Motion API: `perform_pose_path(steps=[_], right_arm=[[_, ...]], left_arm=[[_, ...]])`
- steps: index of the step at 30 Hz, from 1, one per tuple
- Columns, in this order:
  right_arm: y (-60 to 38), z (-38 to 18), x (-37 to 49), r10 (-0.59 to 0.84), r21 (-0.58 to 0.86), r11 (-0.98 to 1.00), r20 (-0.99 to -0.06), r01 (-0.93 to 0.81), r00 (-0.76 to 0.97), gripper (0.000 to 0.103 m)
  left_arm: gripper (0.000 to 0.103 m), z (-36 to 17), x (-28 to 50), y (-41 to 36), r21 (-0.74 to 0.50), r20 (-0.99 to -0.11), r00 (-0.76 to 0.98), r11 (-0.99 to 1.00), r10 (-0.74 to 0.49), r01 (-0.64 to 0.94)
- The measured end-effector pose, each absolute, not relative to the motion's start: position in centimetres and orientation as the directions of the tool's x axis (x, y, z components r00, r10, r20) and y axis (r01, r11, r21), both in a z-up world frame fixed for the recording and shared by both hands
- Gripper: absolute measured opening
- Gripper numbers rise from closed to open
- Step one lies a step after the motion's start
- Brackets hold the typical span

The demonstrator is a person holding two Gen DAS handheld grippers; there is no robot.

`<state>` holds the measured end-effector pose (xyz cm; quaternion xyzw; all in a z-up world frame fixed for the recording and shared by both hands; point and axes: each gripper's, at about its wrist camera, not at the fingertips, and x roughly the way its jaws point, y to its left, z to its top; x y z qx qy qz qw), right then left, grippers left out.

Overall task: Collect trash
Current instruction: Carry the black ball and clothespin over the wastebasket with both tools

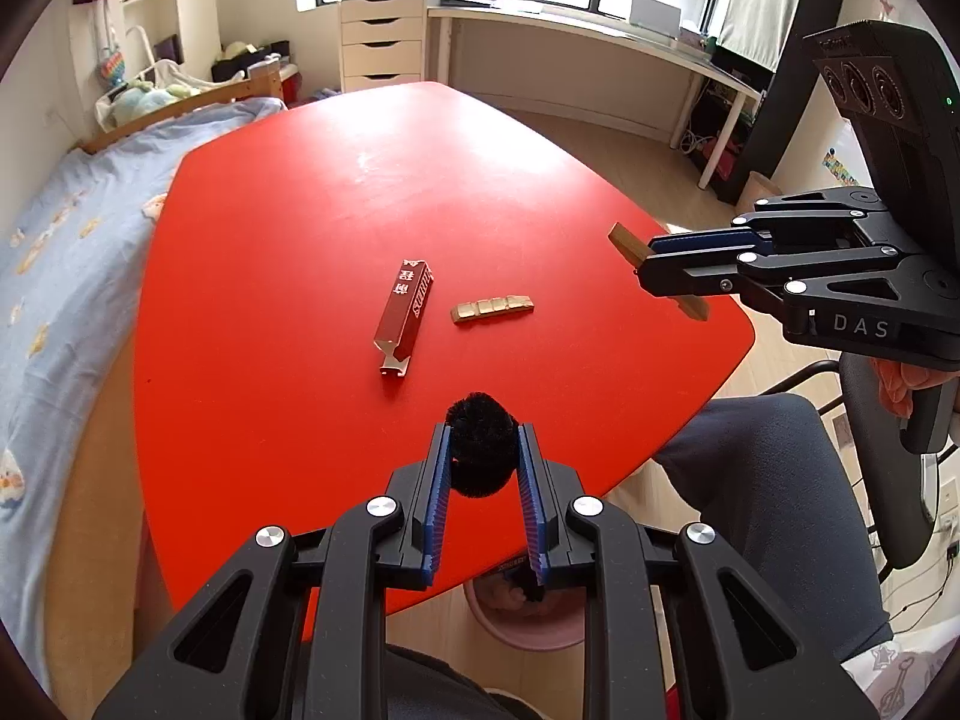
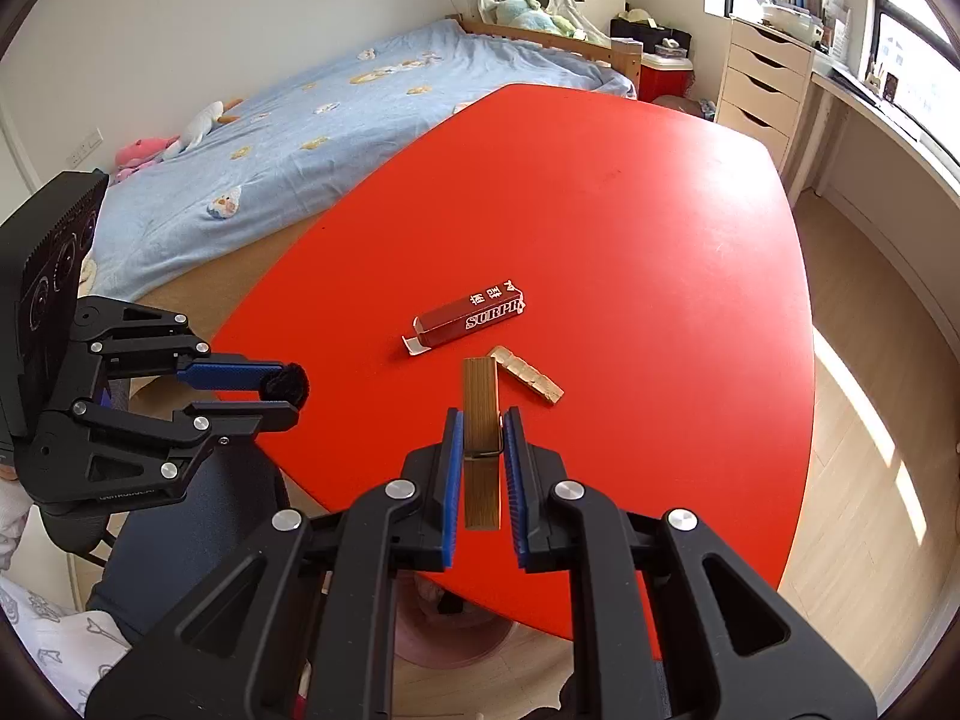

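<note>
Landmark: the red table (image 1: 312, 228), which carries the loose items; every place below is given from it.
Left hand-held gripper (image 1: 483, 450): above the table's near edge, pointing down at the top; its blue pads are clamped on a black fuzzy pom-pom (image 1: 480, 441), which is lifted clear of the table.
Right hand-held gripper (image 2: 483, 450): also above the table's near edge, off to the right side of it in the left wrist view; its jaws are closed on a wooden clothespin (image 2: 482, 420), pinched near the wire spring, with both ends of the clothespin sticking out past the pads.
Red box (image 1: 405, 315): a long narrow carton with white lettering, lying flat near the middle of the table, its near end flap open.
Gold strip (image 1: 493, 308): a short segmented gold-coloured piece, flat on the table just beside the red box, apart from it.
Pink bin (image 1: 528, 621): on the floor under the table's near edge, partly hidden by the tabletop; something lies inside, too hidden to tell what.
Person: a leg in dark trousers (image 1: 774, 480) at the table's near right corner, seated on a chair.
Bed (image 2: 336, 114): with a light blue cover, along the table's far left side.
Drawer unit (image 1: 383, 39): white, beyond the table's far end, under the window.
</note>
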<state>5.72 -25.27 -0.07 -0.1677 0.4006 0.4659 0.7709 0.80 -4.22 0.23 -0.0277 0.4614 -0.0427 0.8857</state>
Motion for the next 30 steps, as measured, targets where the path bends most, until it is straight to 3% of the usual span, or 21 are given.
perform_pose_path(steps=[13, 30], right_arm=[[-29.3, 0.4, -0.2, 0.602, 0.113, 0.517, -0.753, -0.849, 0.267, 0.013], [-31.1, -3.0, -4.7, 0.577, 0.168, 0.524, -0.791, -0.835, 0.203, 0.013]], left_arm=[[0.021, 1.6, -2.6, -5.6, -0.098, -0.792, 0.599, 0.993, -0.119, 0.067], [0.021, -1.0, -4.7, -7.6, -0.143, -0.816, 0.548, 0.983, -0.185, 0.119]])
